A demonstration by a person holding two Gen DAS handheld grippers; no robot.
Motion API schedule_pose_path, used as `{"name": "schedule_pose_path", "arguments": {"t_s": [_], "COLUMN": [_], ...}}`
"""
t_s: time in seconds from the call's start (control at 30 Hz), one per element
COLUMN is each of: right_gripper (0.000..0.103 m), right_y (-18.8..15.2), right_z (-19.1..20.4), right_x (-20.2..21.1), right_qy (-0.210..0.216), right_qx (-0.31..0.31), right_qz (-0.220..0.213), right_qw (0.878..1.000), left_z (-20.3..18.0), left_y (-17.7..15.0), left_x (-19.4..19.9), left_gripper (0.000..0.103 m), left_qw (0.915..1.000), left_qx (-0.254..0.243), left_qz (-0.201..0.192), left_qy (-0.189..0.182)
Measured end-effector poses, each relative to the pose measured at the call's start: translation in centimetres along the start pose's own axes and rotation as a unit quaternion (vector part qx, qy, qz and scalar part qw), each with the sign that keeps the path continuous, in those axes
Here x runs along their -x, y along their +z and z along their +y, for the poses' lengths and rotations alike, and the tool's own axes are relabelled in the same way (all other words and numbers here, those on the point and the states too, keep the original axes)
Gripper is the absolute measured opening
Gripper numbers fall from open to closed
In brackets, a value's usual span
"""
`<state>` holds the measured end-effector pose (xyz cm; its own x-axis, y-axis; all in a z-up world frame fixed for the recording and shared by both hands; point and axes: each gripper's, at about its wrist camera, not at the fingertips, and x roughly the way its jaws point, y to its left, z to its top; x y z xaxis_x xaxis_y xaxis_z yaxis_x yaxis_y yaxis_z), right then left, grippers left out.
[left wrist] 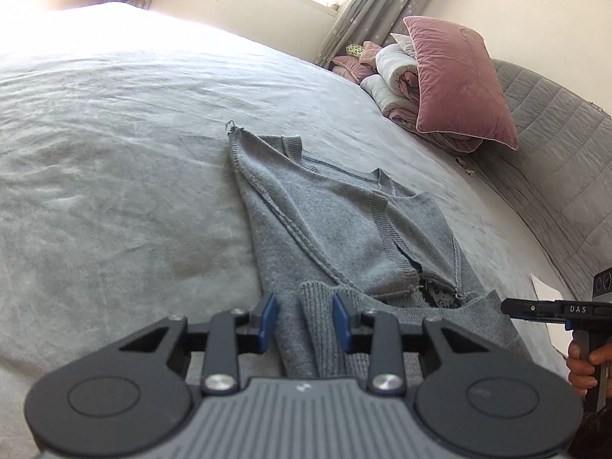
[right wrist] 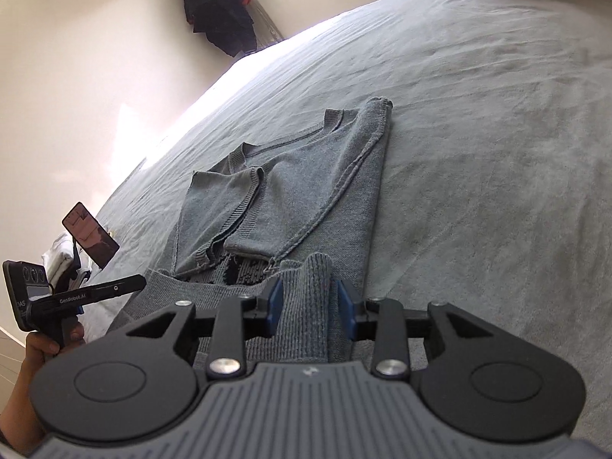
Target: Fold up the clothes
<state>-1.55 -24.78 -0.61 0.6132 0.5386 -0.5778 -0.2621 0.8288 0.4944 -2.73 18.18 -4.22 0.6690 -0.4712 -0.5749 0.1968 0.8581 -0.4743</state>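
A grey bed fills both views, and a grey sweater lies partly folded mid-frame, its ribbed hem reaching down to the claws. The left claw has a hem fold between its parted pads. The right claw pinches another bunched hem ridge.

A wide bed covered with a wrinkled grey sheet carries everything. A grey knitted sweater lies flat near its middle, sleeves folded in over the body and the ribbed hem bunched up at the near end. At the head end, against the quilted grey headboard, a pink velvet pillow leans on a heap of folded white and pink bedding; a white sheet of paper lies by the sweater's side.
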Motion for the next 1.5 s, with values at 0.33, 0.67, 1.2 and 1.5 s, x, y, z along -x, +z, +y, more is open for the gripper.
{"name": "schedule_pose_path", "arguments": {"t_s": [0.33,0.67,1.2,1.5], "right_gripper": [0.031,0.031,0.031,0.011], "right_y": [-0.5,-0.4,-0.5,0.3], "right_z": [-0.5,0.2,0.4,-0.4], "right_x": [-0.8,-1.2,-1.5,-0.5], "right_qy": [0.017,0.022,0.029,0.078], "right_qx": [0.017,0.031,0.031,0.01], "right_qz": [-0.013,-0.014,-0.012,-0.025], "right_qw": [1.0,0.999,0.999,0.997], "left_z": [0.6,-1.0,-2.2,-1.3], "left_y": [0.4,0.6,0.5,0.9], "left_x": [0.2,0.6,-0.6,1.0], "left_gripper": [0.026,0.029,0.025,0.007], "left_qw": [0.9979,0.9983,0.9971,0.9867], "left_qx": [0.028,-0.036,-0.071,-0.016], "left_qz": [-0.011,-0.023,-0.003,-0.018], "left_qy": [-0.057,-0.04,-0.025,-0.161]}}
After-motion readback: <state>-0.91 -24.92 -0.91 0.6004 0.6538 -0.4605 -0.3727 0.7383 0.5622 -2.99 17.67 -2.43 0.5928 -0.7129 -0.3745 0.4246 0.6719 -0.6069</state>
